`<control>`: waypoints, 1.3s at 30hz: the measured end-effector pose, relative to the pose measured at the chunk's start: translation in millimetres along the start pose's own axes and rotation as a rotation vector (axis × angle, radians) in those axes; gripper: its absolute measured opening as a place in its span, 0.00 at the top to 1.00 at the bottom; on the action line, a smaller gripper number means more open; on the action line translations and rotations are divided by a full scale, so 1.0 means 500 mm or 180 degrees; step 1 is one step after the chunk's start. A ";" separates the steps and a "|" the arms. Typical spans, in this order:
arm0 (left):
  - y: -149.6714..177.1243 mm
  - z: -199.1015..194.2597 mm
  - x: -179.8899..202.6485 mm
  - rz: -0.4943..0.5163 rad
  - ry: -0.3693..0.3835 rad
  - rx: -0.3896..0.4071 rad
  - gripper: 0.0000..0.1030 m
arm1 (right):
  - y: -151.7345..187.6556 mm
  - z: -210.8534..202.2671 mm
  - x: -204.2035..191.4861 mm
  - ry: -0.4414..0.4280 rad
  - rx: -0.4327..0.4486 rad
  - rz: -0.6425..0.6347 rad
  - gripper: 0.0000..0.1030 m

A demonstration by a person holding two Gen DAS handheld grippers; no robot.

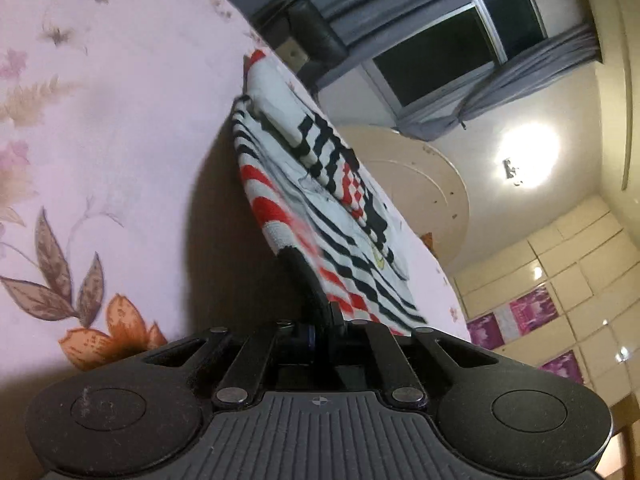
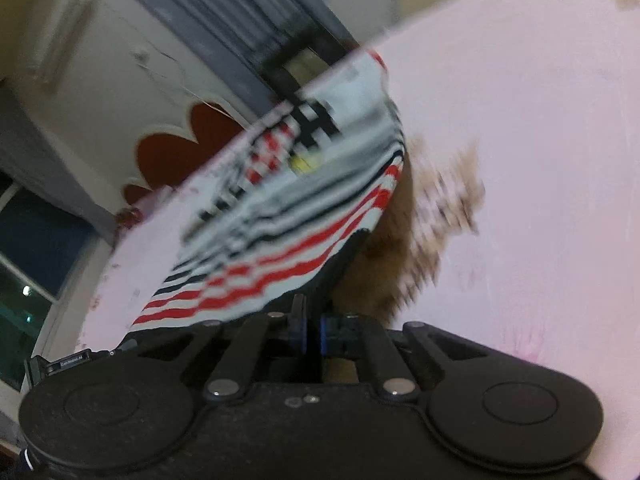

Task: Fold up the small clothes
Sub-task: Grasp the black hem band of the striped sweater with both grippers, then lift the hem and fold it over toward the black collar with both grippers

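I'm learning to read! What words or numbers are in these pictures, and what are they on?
Small white label on the black device at the right wrist view's lower left edge: too small and blurred to read.
Black block pattern on the striped garment: not readable as letters.
Nothing else carries text.

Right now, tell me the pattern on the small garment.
White striped garment with red and black bands; clearest in the left wrist view.

I see a ribbed knit garment [image 1: 320, 216], striped red, black and white, matt. The sheet [image 1: 120, 120] beneath it is smooth printed cloth. My left gripper [image 1: 316, 320] is matt black plastic with bright metal pins; wall tiles [image 1: 580, 248] at 3 o'clock are glossy.
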State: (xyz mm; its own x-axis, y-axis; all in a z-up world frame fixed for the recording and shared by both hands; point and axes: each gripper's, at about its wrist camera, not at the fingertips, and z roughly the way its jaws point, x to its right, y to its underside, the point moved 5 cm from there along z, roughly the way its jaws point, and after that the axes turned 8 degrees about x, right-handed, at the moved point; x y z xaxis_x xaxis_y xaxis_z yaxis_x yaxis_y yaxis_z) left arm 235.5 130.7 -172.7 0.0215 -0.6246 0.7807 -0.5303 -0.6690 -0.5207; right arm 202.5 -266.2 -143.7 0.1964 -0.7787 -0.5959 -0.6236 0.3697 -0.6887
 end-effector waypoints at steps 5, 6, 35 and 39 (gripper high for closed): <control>0.034 0.036 -0.056 -0.0094 -0.0434 -0.0214 0.95 | 0.043 0.045 0.041 0.0420 -0.0362 -0.0175 0.94; 0.036 0.035 -0.058 -0.0175 -0.0401 -0.0159 0.95 | 0.053 0.054 0.052 0.0494 -0.0430 -0.0133 0.94; -0.291 0.225 0.144 0.0192 -0.0127 0.0422 0.95 | -0.325 0.189 -0.042 0.0272 0.0430 0.0159 0.94; -0.365 0.325 0.143 0.0227 -0.0218 0.0417 0.95 | -0.394 0.284 -0.024 0.0289 0.0392 0.0188 0.94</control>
State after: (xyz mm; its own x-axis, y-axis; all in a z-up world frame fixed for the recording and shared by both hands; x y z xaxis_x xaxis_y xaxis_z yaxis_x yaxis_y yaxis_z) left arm 471.3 142.8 -78.0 0.0477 -0.6954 0.7170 -0.4176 -0.6660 -0.6181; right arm 430.4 -257.7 -59.3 0.0894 -0.7943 -0.6009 -0.5335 0.4713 -0.7023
